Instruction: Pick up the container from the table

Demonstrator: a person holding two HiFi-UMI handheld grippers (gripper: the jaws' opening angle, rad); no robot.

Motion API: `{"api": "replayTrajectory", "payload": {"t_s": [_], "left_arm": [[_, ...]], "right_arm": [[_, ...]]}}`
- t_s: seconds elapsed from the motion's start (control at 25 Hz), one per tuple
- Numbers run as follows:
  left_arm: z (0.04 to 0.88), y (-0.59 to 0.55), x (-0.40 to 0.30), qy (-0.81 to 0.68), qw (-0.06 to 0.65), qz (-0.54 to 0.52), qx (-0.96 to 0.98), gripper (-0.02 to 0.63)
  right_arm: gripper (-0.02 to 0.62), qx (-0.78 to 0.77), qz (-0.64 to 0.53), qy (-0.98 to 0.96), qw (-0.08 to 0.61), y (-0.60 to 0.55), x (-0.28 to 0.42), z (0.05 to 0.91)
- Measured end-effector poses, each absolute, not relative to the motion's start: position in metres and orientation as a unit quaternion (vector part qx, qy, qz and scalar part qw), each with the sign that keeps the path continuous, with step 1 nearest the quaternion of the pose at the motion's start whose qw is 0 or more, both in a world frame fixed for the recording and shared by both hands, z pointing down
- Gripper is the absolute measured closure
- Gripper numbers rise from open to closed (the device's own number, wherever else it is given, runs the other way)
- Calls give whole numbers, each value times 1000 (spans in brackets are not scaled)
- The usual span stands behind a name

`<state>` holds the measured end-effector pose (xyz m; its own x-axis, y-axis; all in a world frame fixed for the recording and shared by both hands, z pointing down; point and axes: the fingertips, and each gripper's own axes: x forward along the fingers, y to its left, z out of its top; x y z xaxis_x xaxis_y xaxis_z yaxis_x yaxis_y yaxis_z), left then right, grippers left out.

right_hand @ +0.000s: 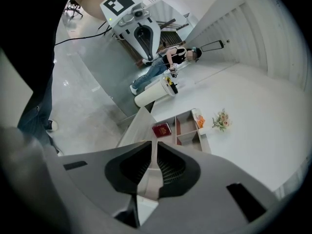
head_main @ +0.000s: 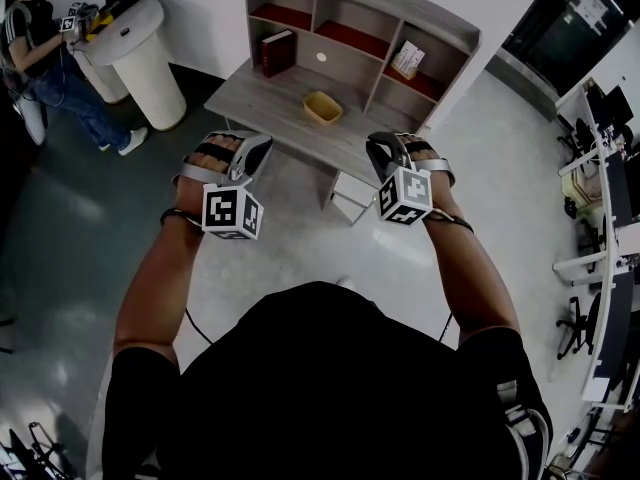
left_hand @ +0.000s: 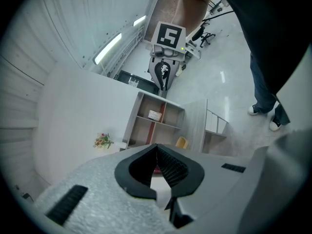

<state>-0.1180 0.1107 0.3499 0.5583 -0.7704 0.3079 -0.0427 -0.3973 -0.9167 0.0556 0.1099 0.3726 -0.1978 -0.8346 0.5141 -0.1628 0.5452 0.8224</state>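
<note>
Container (head_main: 322,107): small yellow open bowl, upright, alone near the middle of the grey wood surface (head_main: 258,101), in front of the shelf unit (head_main: 384,28) that rises along the surface's back edge. In the left gripper view the container (left_hand: 182,142) shows just above the tool tips.

Shelf contents: a red book (head_main: 277,51) leaning in the lower left compartment, a small printed card (head_main: 407,58) in the lower right one.

Your left tool (head_main: 258,150): tips pressed together, nothing between them. It is held off the surface's front edge, over the floor, well apart from the container.

Your right tool (head_main: 377,151): jaws pressed together, nothing pinched. It is also off the front edge, level with the left tool.

Beyond the surface's left end, another person (head_main: 48,56) stands at a white ribbed cylinder (head_main: 143,60).
</note>
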Motion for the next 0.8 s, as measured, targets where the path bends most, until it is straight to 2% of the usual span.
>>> {"api": "replayTrajectory", "payload": {"t_s": [0.8], "left_arm": [[379, -26, -23, 283, 422, -431, -746, 591]], "right_arm": [[546, 304, -300, -745, 512, -44, 146, 408]]}}
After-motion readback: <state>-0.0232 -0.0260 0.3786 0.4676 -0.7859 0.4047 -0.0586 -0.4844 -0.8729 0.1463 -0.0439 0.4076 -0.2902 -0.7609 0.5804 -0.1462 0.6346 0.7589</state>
